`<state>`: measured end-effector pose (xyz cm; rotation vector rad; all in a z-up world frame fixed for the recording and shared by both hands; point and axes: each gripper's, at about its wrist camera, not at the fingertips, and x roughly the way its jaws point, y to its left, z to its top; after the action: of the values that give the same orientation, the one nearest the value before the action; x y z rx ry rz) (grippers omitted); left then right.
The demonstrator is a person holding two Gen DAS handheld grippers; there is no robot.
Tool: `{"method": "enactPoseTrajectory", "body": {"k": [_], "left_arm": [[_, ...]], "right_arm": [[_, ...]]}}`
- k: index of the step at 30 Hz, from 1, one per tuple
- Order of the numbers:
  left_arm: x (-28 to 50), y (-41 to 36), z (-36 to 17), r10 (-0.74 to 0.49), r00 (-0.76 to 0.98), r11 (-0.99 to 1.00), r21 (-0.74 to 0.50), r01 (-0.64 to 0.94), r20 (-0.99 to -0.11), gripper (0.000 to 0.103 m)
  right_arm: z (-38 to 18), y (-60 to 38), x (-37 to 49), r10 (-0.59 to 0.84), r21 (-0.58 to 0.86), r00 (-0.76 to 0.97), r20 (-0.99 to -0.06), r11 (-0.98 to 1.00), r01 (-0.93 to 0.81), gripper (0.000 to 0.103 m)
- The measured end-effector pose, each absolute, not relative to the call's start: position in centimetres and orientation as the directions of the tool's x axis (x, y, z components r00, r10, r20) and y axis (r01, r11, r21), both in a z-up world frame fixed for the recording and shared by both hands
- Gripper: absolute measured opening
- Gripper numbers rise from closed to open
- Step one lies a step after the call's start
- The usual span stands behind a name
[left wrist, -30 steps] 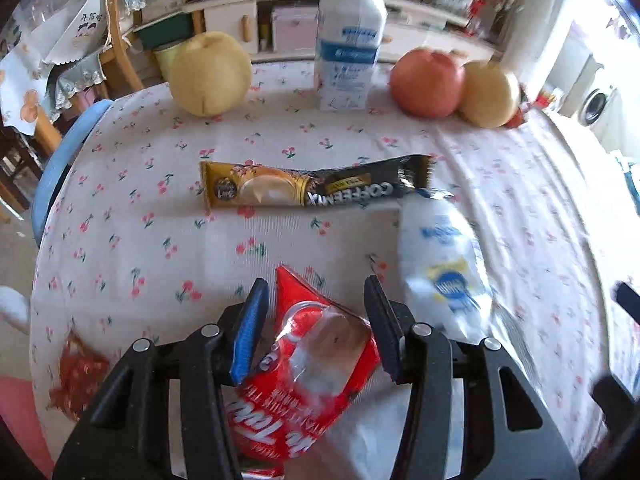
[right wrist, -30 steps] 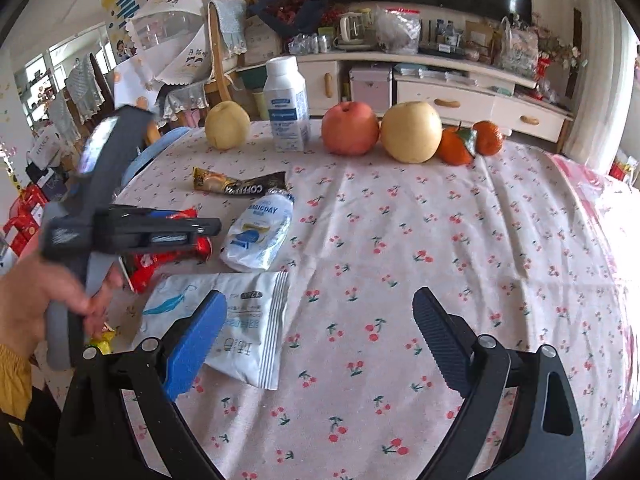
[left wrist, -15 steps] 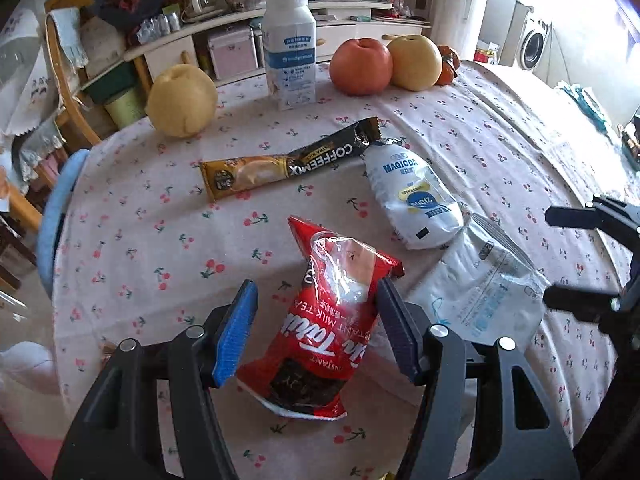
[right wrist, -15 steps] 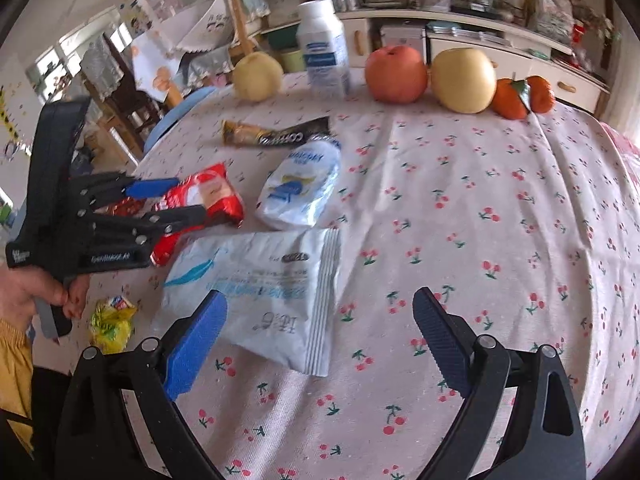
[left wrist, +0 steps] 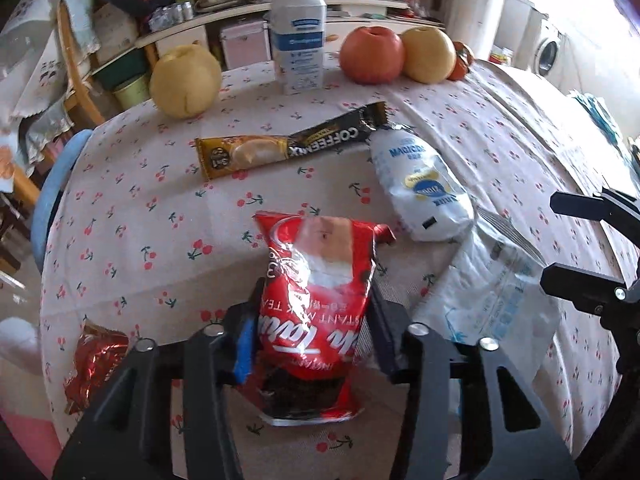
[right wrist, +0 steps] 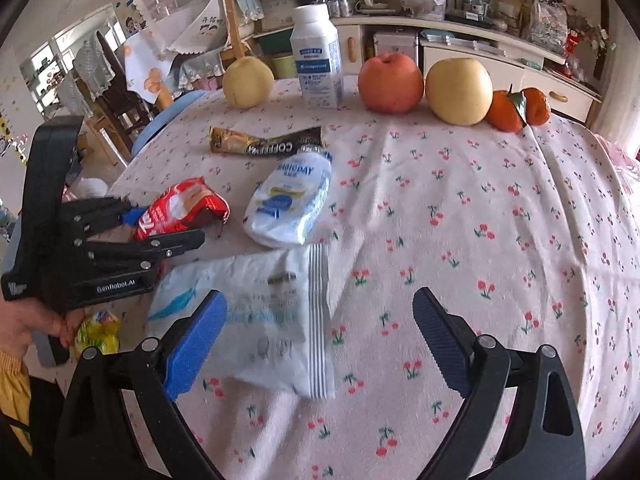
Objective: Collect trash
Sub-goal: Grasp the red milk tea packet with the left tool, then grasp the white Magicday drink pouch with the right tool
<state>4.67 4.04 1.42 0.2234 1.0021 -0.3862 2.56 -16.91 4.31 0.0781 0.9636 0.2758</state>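
My left gripper (left wrist: 312, 332) is shut on a red milk tea packet (left wrist: 316, 284), which also shows in the right wrist view (right wrist: 180, 208). A gold and black coffee stick (left wrist: 292, 146), a white and blue pouch (left wrist: 420, 188) and a flat white wrapper (left wrist: 488, 300) lie on the tablecloth. My right gripper (right wrist: 320, 336) is open, its jaws wide apart over the flat white wrapper (right wrist: 272, 308). The left gripper (right wrist: 160, 228) sits left of it.
A milk bottle (right wrist: 318, 66), pears (right wrist: 248, 82), an apple (right wrist: 390, 82) and oranges (right wrist: 520, 110) stand at the table's far edge. A red foil scrap (left wrist: 96, 364) and a yellow wrapper (right wrist: 98, 330) lie near the left edge. Chairs and a cabinet stand beyond.
My left gripper has closed on the red packet, which now stands between the fingers. My right gripper has moved closer over the flat white wrapper.
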Motion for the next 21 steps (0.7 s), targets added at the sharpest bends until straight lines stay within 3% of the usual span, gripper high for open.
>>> {"method": "enactPoseTrajectory", "body": {"k": [5, 14, 16, 21], "left_arm": [[4.5, 4.9, 1.6, -0.208, 0.497, 0.94, -0.031, 0.34, -0.842, 0.037], [1.8, 9.1, 3.9, -0.189, 0.614, 0.977, -0.085, 0.194, -0.767, 0.037], [0.9, 10.3, 4.8, -0.184, 0.64, 0.982, -0.105, 0.159, -0.746, 0.037], [-1.0, 12.1, 6.4, -0.159, 0.684, 0.987, -0.124, 0.101, -0.712, 0.037]], "right_arm": [[4.6, -15.6, 3.9, 0.277, 0.197, 0.578, -0.768, 0.96, -0.198, 0.093], [3.4, -14.7, 7.7, 0.274, 0.24, 0.583, -0.765, 0.961, -0.136, 0.093], [2.8, -14.6, 8.6, 0.286, 0.259, 0.567, -0.773, 0.957, -0.128, 0.084], [2.2, -13.5, 9.9, 0.274, 0.239, 0.556, -0.785, 0.961, -0.136, 0.083]]}}
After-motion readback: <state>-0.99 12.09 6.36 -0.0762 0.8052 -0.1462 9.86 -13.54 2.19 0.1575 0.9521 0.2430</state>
